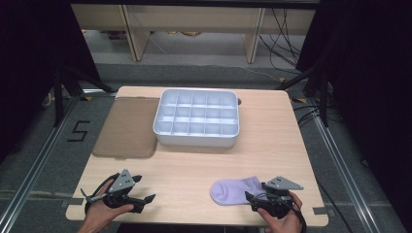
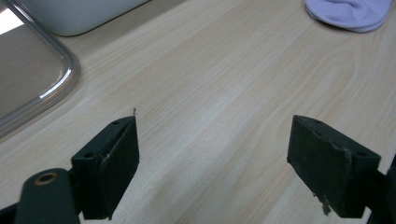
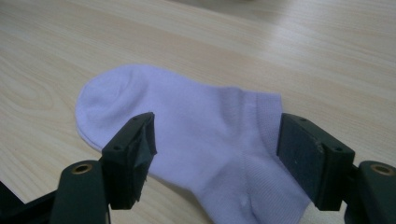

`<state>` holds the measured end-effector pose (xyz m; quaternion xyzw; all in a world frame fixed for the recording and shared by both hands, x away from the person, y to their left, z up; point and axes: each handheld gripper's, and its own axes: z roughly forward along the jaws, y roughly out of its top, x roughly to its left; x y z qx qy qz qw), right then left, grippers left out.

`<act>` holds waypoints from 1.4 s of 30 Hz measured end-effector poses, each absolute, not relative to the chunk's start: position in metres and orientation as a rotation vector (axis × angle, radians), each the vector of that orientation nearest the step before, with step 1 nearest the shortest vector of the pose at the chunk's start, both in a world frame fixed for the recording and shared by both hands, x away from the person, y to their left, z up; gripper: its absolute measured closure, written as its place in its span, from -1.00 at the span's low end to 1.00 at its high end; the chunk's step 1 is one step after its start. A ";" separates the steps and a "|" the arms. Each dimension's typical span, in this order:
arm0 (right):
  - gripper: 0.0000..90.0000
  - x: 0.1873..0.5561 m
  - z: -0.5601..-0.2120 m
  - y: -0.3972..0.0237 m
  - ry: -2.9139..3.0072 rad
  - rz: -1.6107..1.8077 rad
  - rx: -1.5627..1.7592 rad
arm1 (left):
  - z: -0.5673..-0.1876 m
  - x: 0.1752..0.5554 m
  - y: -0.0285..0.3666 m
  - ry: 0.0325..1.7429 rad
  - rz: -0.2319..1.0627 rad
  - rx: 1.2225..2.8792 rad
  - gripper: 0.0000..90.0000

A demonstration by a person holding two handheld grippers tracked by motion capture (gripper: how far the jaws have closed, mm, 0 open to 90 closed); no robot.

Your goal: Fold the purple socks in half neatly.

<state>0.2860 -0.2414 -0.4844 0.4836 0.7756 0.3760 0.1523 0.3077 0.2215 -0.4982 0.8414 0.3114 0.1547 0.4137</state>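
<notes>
Left gripper (image 1: 145, 190): jaws wide, empty, over bare light wooden table (image 1: 194, 165). Centre back: white compartmented plastic tray (image 1: 197, 118), all cells empty. Right gripper (image 1: 251, 201): jaws wide, straddling flat lilac ankle sock (image 1: 233, 190) at near edge; grasp not yet made, transfer outstanding.

Sock (image 3: 196, 135) plain pale lilac. Counter (image 1: 272, 145) light wood grain. Tray (image 1: 197, 119) white-grey, gridded. Lid (image 1: 127, 127) see-through brown. My grippers, left (image 1: 145, 191) and right (image 1: 253, 199): black jaws, grey plates.
</notes>
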 end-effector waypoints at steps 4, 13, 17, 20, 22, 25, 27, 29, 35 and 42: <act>-0.18 0.286 -0.484 -0.241 2.246 1.073 1.334 | -0.498 0.307 0.220 0.793 0.373 2.112 -0.64; -0.01 0.285 -0.483 -0.240 2.246 1.074 1.317 | -0.498 0.304 0.217 0.771 0.365 2.106 -0.63; 0.06 0.285 -0.484 -0.238 2.257 1.101 1.313 | -0.496 0.304 0.216 0.757 0.377 2.108 -0.63; 0.19 0.284 -0.483 -0.235 2.287 1.072 1.327 | -0.497 0.304 0.215 0.750 0.378 2.104 -0.63; 0.23 0.286 -0.484 -0.234 2.312 1.053 1.262 | -0.498 0.304 0.214 0.752 0.376 2.075 -0.63; 0.33 0.285 -0.482 -0.230 2.332 1.048 1.254 | -0.496 0.304 0.216 0.737 0.376 2.107 -0.61; 0.44 0.284 -0.480 -0.224 2.336 1.109 1.208 | -0.497 0.304 0.214 0.746 0.370 2.097 -0.59; 0.48 0.283 -0.479 -0.222 2.345 1.127 1.196 | -0.497 0.304 0.214 0.729 0.374 2.129 -0.59; 0.80 0.282 -0.481 -0.206 2.406 1.093 1.146 | -0.497 0.304 0.213 0.722 0.367 2.108 -0.58; 0.92 0.291 -0.484 -0.196 2.446 1.032 1.067 | -0.498 0.303 0.210 0.730 0.351 2.091 -0.58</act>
